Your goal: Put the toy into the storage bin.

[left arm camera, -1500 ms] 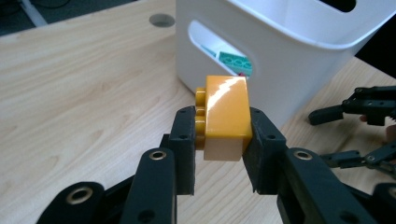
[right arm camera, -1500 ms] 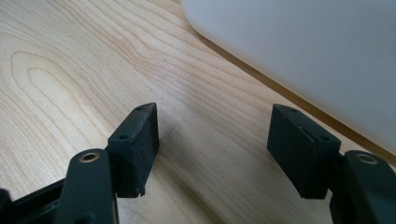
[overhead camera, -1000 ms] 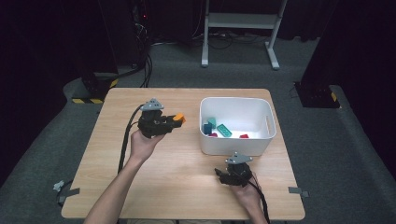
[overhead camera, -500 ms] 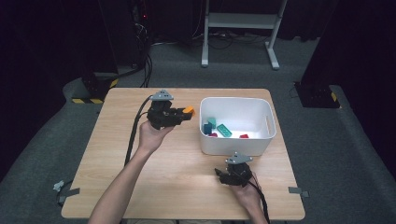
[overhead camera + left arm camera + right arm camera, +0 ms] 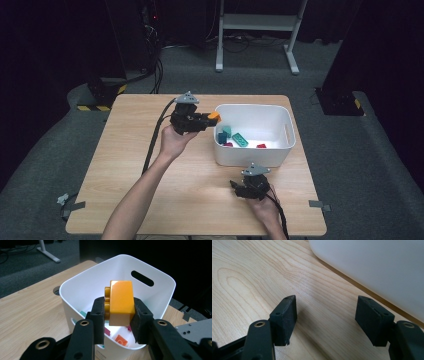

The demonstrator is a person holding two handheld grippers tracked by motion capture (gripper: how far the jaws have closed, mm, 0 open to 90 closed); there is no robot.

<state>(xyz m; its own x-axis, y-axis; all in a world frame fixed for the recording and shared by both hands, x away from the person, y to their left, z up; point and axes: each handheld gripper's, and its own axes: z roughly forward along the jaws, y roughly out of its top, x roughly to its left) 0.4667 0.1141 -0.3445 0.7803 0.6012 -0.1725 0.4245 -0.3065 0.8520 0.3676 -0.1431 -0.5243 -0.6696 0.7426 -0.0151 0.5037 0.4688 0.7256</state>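
Left gripper view is showing the left gripper (image 5: 117, 315) pinching an orange block (image 5: 120, 302) just above the white bin (image 5: 160, 282); no writing is readable. The right gripper (image 5: 327, 315) is resting spread over the table (image 5: 249, 272).

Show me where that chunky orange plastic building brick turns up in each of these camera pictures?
High view: the orange plastic building brick sits left of centre, in the left gripper, at the left rim of the white plastic bin.
Left gripper view: it is at the centre, clamped between the two black jaws, over the bin's opening.
Right gripper view: the brick is not in it.
Shared landmark: the white plastic bin.
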